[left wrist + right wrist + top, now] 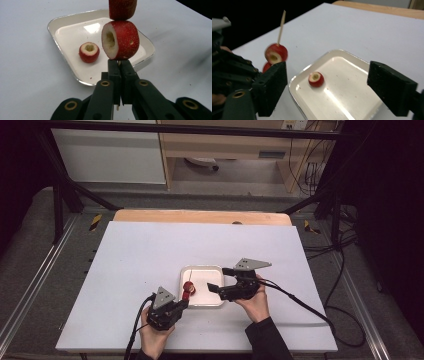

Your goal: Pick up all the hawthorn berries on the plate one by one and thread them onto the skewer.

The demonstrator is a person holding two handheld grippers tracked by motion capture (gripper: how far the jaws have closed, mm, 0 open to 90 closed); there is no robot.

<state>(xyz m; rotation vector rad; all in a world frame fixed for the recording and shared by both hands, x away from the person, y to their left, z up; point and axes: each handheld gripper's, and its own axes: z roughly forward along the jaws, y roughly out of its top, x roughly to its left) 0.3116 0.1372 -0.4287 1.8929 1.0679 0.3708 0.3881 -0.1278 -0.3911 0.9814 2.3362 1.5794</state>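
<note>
Loose cored hawthorn piece (316, 79) lies in white tray (352, 110), hollow end up, w/ right gripper (327, 92) just above it, jaws spread wide, nothing between them. Skewer (281, 27) w/ two threaded pieces (121, 40) stands near-upright by tray's left edge, clamped at its base by left gripper (119, 72), jaws fully closed. Right hand nearer the loose piece.

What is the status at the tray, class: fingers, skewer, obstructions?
Left gripper shut on thin wooden skewer carrying two red cored fruit pieces. Right gripper open over white square tray. One red fruit piece in tray, unobstructed.
</note>
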